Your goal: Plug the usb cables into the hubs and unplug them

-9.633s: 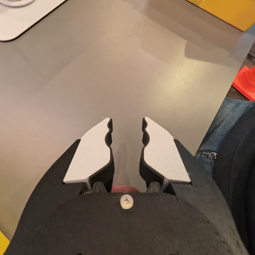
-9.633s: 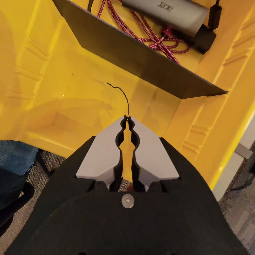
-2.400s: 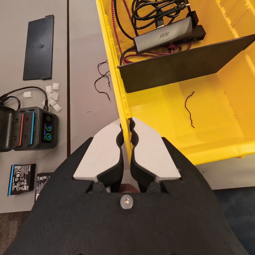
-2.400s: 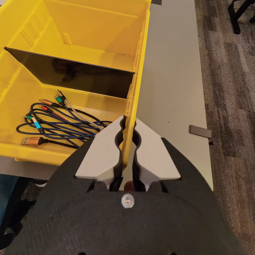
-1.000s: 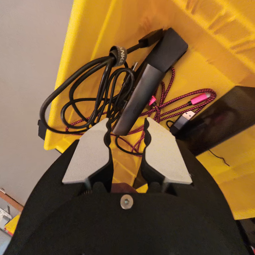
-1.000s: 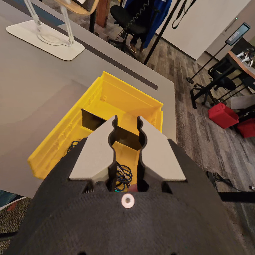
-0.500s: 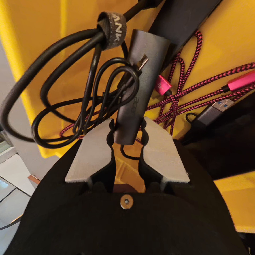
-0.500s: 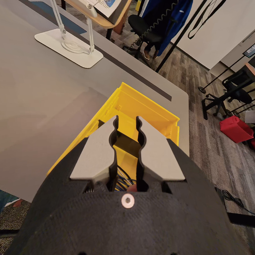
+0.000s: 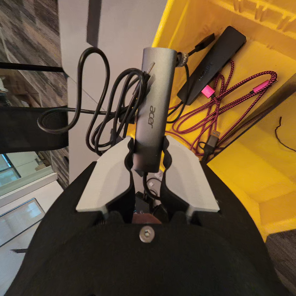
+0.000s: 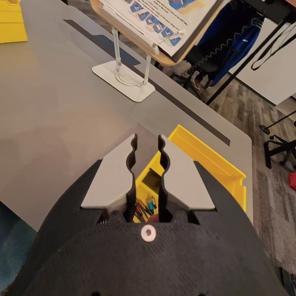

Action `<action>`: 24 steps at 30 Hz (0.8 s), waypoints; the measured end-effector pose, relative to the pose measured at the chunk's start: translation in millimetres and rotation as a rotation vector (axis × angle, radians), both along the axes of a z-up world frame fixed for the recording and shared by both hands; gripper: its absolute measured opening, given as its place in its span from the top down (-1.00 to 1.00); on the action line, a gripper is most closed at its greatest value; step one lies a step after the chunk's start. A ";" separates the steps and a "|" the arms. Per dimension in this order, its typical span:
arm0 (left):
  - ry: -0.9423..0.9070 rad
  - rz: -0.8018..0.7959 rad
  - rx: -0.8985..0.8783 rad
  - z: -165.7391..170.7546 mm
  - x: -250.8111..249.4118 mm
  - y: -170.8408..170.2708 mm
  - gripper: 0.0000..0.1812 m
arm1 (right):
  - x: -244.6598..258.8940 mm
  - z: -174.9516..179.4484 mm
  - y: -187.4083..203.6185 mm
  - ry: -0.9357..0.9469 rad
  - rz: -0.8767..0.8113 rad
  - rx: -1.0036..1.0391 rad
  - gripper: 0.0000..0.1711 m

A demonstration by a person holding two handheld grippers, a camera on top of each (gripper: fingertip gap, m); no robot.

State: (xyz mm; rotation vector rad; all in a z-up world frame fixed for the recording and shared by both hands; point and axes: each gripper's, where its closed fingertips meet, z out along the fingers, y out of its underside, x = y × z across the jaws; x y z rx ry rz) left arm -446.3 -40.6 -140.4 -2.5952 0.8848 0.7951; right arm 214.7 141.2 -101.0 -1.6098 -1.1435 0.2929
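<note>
Left gripper [image 9: 148, 142] clamped on near end of grey hub [image 9: 153, 110], fingers [image 9: 112, 169] pressed against both long sides; hub raised clear of yellow bin [image 9: 240, 168], far end pointing away from camera. Black cable [image 9: 96, 102] trailing in loops from hub's left side, one loop hanging out over grey tabletop [image 9: 126, 24] beyond bin's edge; short lead exiting hub's near end, running down between the jaws. Metal plug tip resting against hub's upper face, held there by cable coil. Second hub, black [image 9: 213, 64], lying flat on bin floor at upper right, just beside grey one's far end. Magenta braided cable [image 9: 224, 102] tangled below black hub, two pink connectors [image 9: 207, 91] showing, one touching black hub's side. Grey USB plug [image 9: 213, 139] near dark divider [image 9: 256, 115]; thin black thread [image 9: 278, 128] in next compartment. Right gripper [image 10: 147, 137] empty, jaws apart with a moderate gap, hovering above another yellow bin [image 10: 208, 158] on grey table [image 10: 64, 104]. Blue braided cables with coloured connectors [image 10: 148, 206] glimpsed low between the jaws, inside that bin. White-based document stand [image 10: 125, 80] farther back on table, well apart.
</note>
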 end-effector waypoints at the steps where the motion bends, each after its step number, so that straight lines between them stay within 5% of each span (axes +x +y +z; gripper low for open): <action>1: 0.014 -0.003 0.014 8.5 -0.3 -0.8 0.63 | -5.7 0.8 -2.1 0.004 0.015 -0.001 0.72; 12: 0.095 -0.170 0.140 95.9 37.7 10.9 0.63 | -58.8 7.5 -25.8 0.056 0.166 -0.027 0.69; 24: 0.073 -0.810 0.138 115.5 250.8 81.4 0.63 | -143.6 26.6 -73.7 0.206 0.478 -0.221 0.40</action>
